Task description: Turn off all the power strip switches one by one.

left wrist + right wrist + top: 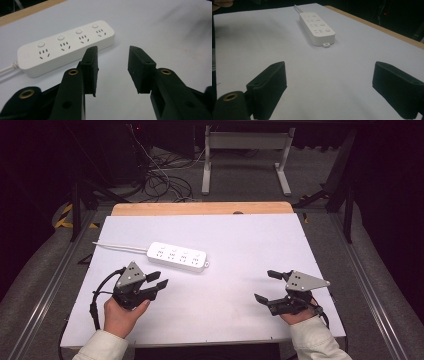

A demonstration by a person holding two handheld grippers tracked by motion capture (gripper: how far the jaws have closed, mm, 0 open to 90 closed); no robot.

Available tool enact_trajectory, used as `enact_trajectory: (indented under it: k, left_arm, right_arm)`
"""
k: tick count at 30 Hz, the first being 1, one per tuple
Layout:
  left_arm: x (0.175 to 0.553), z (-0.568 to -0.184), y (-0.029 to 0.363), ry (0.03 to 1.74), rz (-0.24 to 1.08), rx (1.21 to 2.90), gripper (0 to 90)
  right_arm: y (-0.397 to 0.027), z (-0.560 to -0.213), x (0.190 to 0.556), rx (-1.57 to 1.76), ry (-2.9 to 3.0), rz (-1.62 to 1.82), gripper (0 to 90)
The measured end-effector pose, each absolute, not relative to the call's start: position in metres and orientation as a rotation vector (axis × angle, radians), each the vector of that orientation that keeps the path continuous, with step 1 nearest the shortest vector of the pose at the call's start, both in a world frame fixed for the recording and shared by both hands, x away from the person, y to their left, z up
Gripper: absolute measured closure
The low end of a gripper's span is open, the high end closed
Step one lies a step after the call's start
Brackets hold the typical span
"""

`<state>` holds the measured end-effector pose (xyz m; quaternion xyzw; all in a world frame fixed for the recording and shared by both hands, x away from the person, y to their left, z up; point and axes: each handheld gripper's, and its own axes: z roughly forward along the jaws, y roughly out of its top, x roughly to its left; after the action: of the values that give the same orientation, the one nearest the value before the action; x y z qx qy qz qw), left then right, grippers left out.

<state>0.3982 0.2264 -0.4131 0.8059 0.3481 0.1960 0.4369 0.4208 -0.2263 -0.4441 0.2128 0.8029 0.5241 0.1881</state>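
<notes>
a white power strip (177,256) is laid flat on the white sheet (250,245) that covers the bench, toward the far left part of it, with its four sockets and four round buttons facing up and its white cord (120,247) run off to the left edge. the left gripper (159,281) is held in a hand (120,315) at the near left of the bench, just short of the strip and pointed toward it; in the left gripper view its fingers (90,67) are seen partly apart, with nothing between them and bare sheet below, and the strip is seen just beyond the tips, untouched. the right gripper (265,286) is held at the near right, well apart from the strip, its fingers (268,85) spread wide and empty above the sheet. a wooden edge (200,208) of the bench is shown beyond the sheet, and cables are seen on the floor behind.
</notes>
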Motion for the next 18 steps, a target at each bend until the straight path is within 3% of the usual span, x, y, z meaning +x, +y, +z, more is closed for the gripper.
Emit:
enact_trajectory:
  k: [18]
  left_arm:
    - [0.437,-0.387,0.197,0.809,0.486,2.074,71.8]
  right_arm:
    - [-0.225,-0.445,0.421,0.586,2.271,1.473,12.6]
